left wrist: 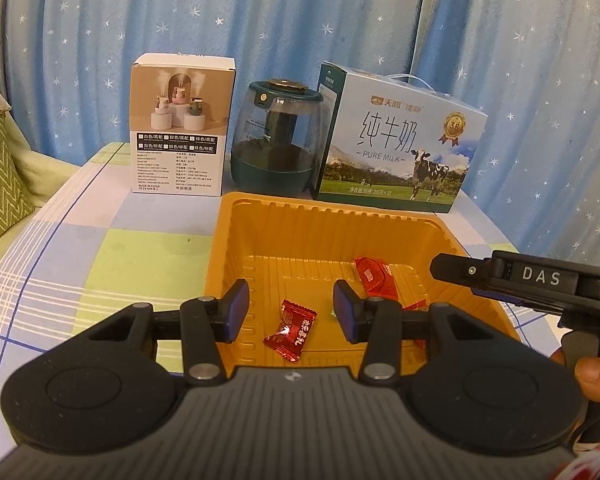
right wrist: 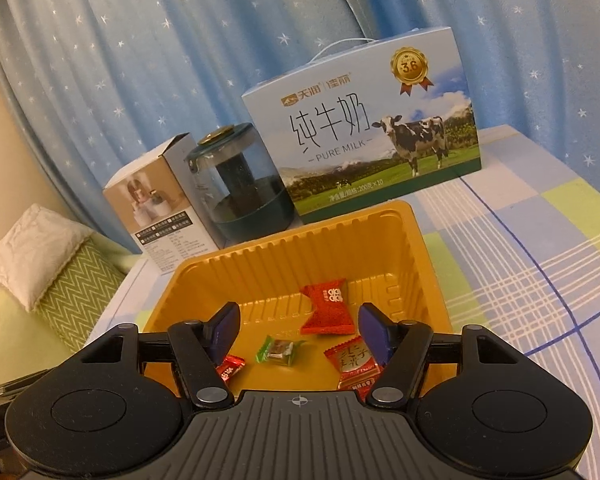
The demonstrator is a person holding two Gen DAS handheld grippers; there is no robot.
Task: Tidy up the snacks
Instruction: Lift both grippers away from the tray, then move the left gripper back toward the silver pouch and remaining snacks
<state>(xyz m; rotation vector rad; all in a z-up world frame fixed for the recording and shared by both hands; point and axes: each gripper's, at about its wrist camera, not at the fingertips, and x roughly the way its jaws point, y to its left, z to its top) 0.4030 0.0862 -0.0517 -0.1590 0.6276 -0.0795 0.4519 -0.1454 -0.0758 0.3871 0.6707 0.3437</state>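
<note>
An orange plastic tray (left wrist: 332, 205) (right wrist: 292, 241) lies on the checked tablecloth with several wrapped snacks in it. In the left wrist view a dark red candy (left wrist: 290, 330) lies on the tray floor below my left gripper (left wrist: 291, 300), which is open and holds nothing. A red sachet (left wrist: 374, 280) rests farther back. In the right wrist view my right gripper (right wrist: 299, 320) hangs open over the tray's near side. Beneath it lie a red sachet (right wrist: 328, 308), a green-wrapped candy (right wrist: 280, 351), a red packet (right wrist: 356, 364) and a small red candy (right wrist: 230, 372).
Behind the tray stand a humidifier box (left wrist: 182, 128), a teal humidifier (left wrist: 276, 136) and a pure-milk carton (left wrist: 396, 140) against a blue starred curtain. A green cushion (right wrist: 72, 280) lies off the table's left. The right gripper's black casing (left wrist: 540, 278) and a thumb (left wrist: 596, 376) are at right.
</note>
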